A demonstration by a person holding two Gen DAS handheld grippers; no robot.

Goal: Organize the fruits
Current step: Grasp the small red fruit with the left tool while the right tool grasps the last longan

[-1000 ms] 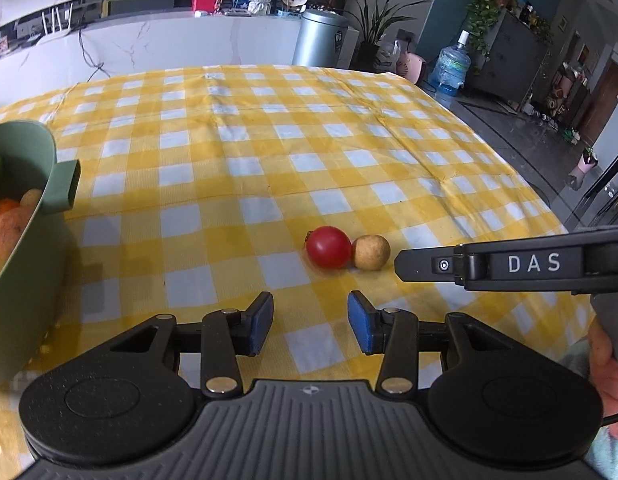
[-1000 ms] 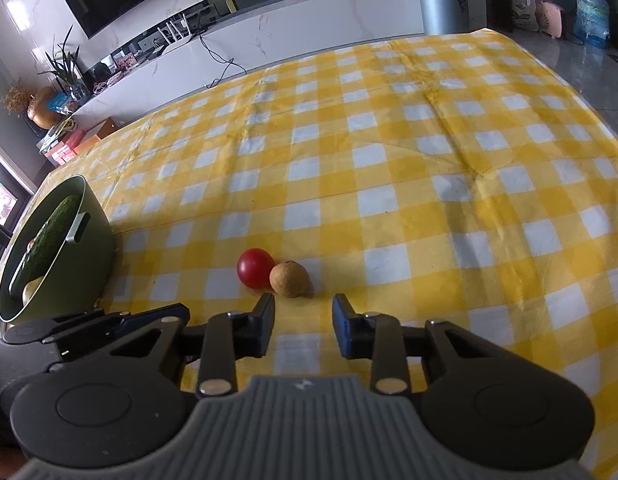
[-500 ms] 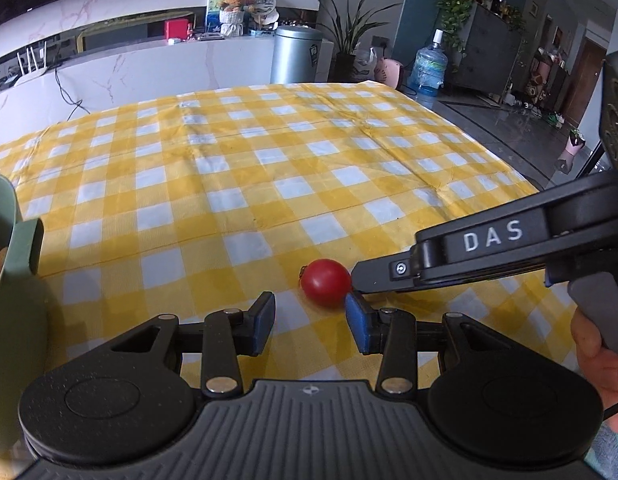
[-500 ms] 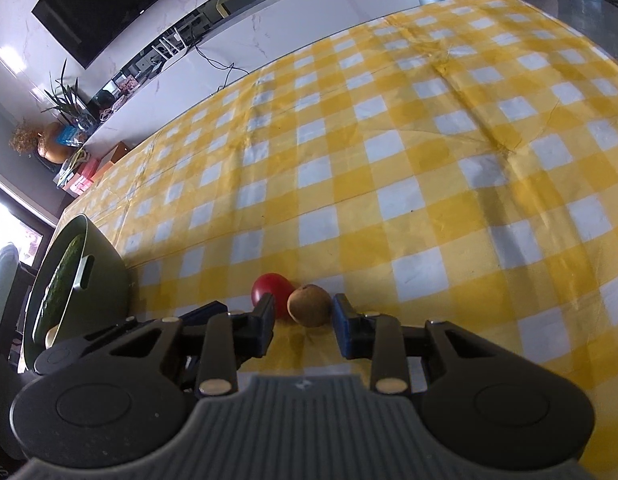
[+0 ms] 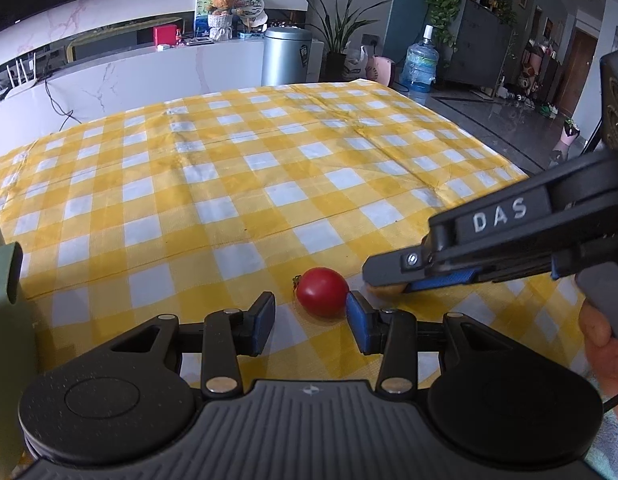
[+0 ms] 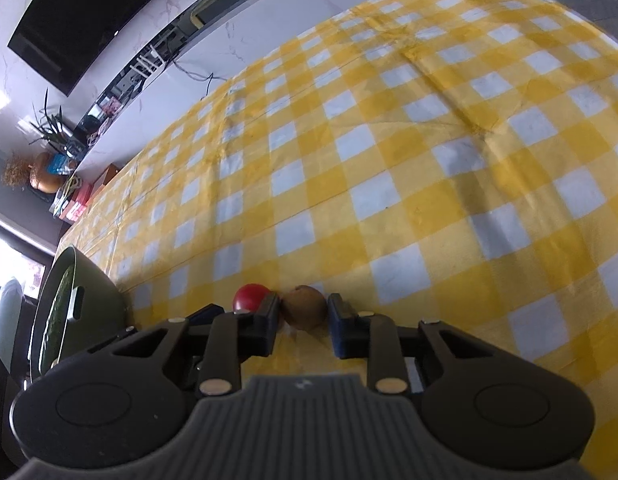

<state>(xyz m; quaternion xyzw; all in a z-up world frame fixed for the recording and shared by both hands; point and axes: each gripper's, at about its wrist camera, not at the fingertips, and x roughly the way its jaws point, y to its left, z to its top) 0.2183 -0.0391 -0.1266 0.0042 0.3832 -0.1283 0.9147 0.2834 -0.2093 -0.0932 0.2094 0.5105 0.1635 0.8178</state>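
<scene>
Checked cloth (image 6: 409, 200); R gripper (image 6: 303, 316) clamping kiwi (image 6: 305, 310)

Both feeds look bright to me, soft daylight. On my right wrist view a window (image 6: 13, 276) blows out white at the left edge and the far cloth (image 6: 509, 40) smears with blur. Left wrist view is sharp; the tomato (image 5: 323, 291) throws a faint shadow. Fisheye bends the edges hard.

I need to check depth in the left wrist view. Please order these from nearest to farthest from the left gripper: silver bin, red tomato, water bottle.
From the left gripper:
1. Red tomato, just ahead of its fingertips, on the cloth.
2. Silver bin, beyond the table's far edge, centre.
3. Water bottle, on the floor, far right; about as far as the bin, too close to call.
</scene>
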